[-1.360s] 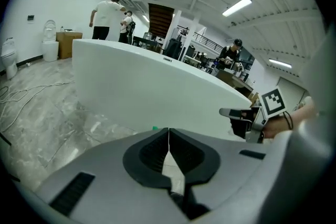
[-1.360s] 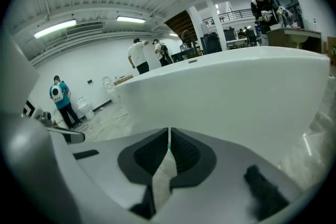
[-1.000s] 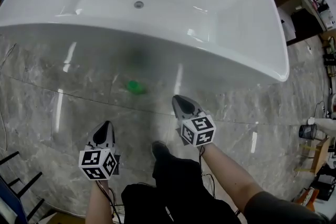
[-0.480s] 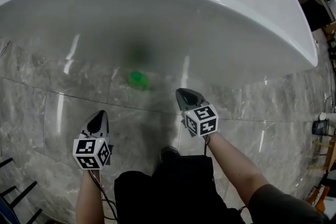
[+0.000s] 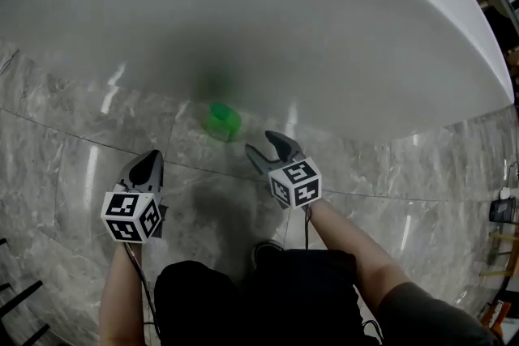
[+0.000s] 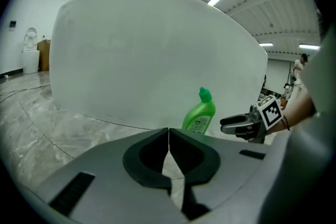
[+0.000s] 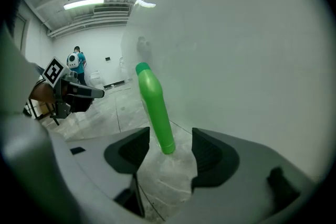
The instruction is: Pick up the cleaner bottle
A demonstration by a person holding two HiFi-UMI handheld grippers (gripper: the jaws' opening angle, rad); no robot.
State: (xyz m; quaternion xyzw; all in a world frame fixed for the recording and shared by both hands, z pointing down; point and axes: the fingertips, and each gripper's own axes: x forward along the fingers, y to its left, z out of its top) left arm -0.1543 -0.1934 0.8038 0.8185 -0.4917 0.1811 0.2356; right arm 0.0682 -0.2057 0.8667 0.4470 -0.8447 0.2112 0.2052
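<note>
Bottle (image 5: pixel 220 121) stands just beyond right gripper (image 5: pixel 259 141), whose opening jaws hold nothing.

The person wears black trousers (image 5: pixel 268 296), a dark shoe (image 5: pixel 266 254) and, at the lower right of the head view, a grey sleeve (image 5: pixel 442 320). Each hand carries a smooth grey-shelled claw with black pads and a dark rectangular slot (image 6: pixel 73 192) in the shell. These are the left claw (image 5: pixel 146 166) and the right claw (image 5: pixel 265 147), whose jaws are opening, with the green cleaner bottle (image 5: pixel 220 121) just ahead of them rather than between them. Behind each claw sits a white cube with black square markers: the left cube (image 5: pixel 130 216) and the right cube (image 5: pixel 295 184). A thin dark cable (image 5: pixel 306 224) trails from each cube.
</note>
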